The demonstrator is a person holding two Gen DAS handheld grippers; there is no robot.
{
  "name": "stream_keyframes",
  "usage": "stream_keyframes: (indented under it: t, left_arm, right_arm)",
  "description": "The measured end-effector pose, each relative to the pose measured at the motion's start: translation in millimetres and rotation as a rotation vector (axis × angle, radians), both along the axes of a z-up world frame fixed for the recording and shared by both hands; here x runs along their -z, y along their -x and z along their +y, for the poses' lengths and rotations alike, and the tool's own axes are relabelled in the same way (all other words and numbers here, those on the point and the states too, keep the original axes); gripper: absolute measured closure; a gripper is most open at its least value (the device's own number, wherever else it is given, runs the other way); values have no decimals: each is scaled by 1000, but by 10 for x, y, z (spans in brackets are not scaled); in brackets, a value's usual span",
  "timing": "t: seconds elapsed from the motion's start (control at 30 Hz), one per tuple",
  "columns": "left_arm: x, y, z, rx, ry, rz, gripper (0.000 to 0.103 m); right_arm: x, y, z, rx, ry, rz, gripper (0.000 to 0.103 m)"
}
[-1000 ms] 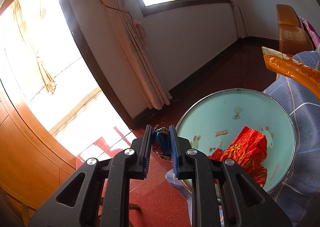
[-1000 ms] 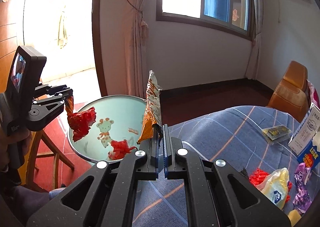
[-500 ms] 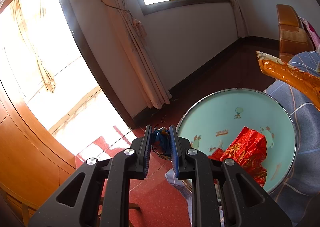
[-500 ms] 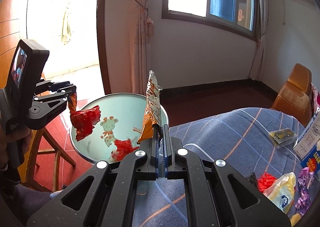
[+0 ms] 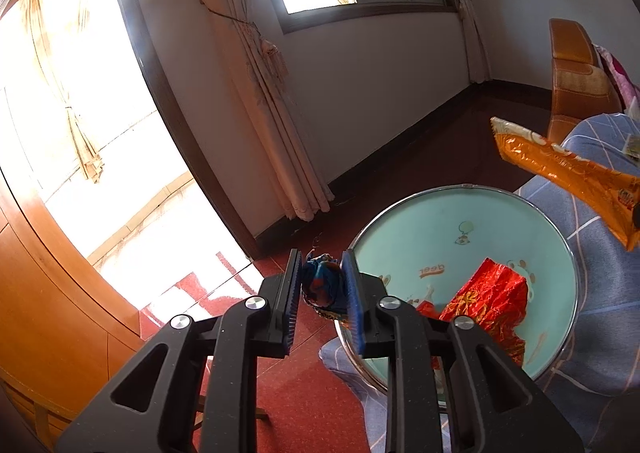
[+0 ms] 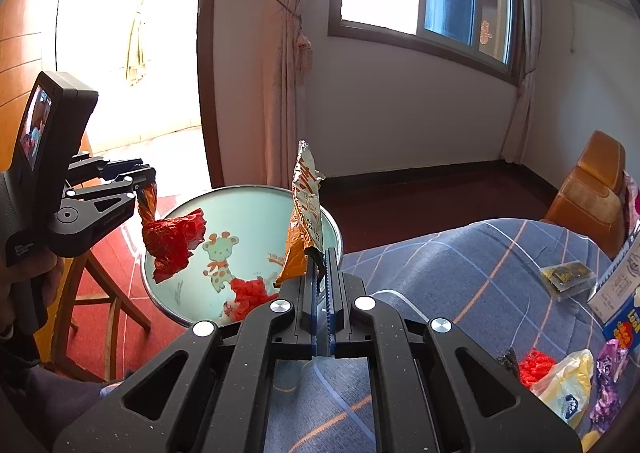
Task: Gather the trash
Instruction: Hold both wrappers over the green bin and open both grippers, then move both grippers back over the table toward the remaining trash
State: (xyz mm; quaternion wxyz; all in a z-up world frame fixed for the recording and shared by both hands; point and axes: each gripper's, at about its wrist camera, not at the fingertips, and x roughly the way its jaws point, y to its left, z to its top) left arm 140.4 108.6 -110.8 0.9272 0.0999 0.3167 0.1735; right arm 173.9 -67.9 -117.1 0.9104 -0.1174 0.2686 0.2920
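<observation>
- Over the round basin by the bed, the left gripper hangs in the air with a red wrapper dangling off its tip.
- Its jaws have just been opening, but the twisted end of the wrapper sits between the blue pads and the wrapper hasn't dropped, so I'd call it pinched (loosely, by the look of it).
- The wrapper hangs above the near-left part of the basin, over the cartoon giraffe, not touching the bottom as far as I can tell.
- There's a smaller red crumple lying inside the basin, near the rim on the bed side.
- The right gripper is clamped tight on the bottom edge of an orange snack bag, which stands almost straight up from the jaws.
- That bag is held over the spot where the checked blanket meets the basin rim.
- More stuff is on the blanket, far right: a yellow bag, purple wrappers, a small dark packet and a box.
- The basin sits on a wooden stool, on a red tile floor.
</observation>
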Motion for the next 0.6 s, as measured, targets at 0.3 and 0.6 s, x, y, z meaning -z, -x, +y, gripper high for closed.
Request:
stream_keyframes:
  t: [0.3,0.6]
  left_arm:
    - [-92,92,-137,54,33,-53,39]
    - [-160,146,-276,91,23,-65,38]
  right_arm:
    - [-14,-49,-85,54,-20,7,66]
    - [57,-89,-16,71,5,22,64]
